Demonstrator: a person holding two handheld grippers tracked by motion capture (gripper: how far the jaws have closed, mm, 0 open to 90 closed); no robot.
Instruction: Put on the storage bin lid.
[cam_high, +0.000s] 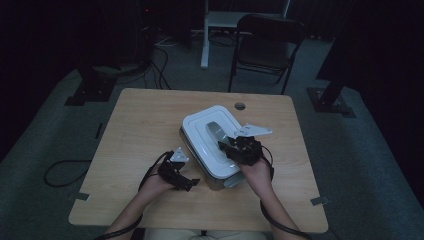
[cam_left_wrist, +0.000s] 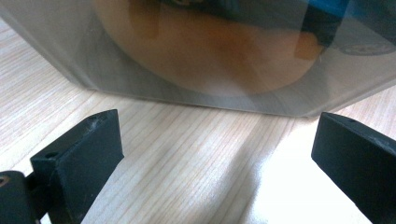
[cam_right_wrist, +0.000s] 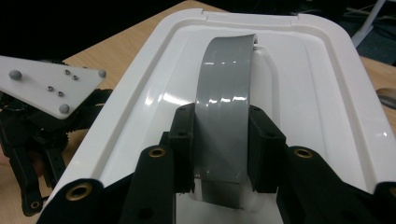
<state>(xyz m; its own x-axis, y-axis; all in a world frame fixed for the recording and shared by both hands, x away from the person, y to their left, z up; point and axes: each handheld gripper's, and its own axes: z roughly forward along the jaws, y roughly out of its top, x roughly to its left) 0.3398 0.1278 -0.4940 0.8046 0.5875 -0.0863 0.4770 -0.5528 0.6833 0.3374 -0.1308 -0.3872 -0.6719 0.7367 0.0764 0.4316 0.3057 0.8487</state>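
Wooden table (cam_high: 140, 125); right tongs (cam_right_wrist: 220, 149) clamp bin's grey handle (cam_right_wrist: 224, 102); left tongs (cam_left_wrist: 215, 154) beside.

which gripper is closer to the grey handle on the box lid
The right gripper: its jaws are shut on the grey handle. The left gripper sits open on the table beside the box, not touching it.

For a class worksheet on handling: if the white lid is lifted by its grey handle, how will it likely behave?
The white lid looks like rigid moulded plastic, so probably stiff. Its glossy surface suggests slipperiness. The right tongs grip one end of the grey handle, so it may tilt.
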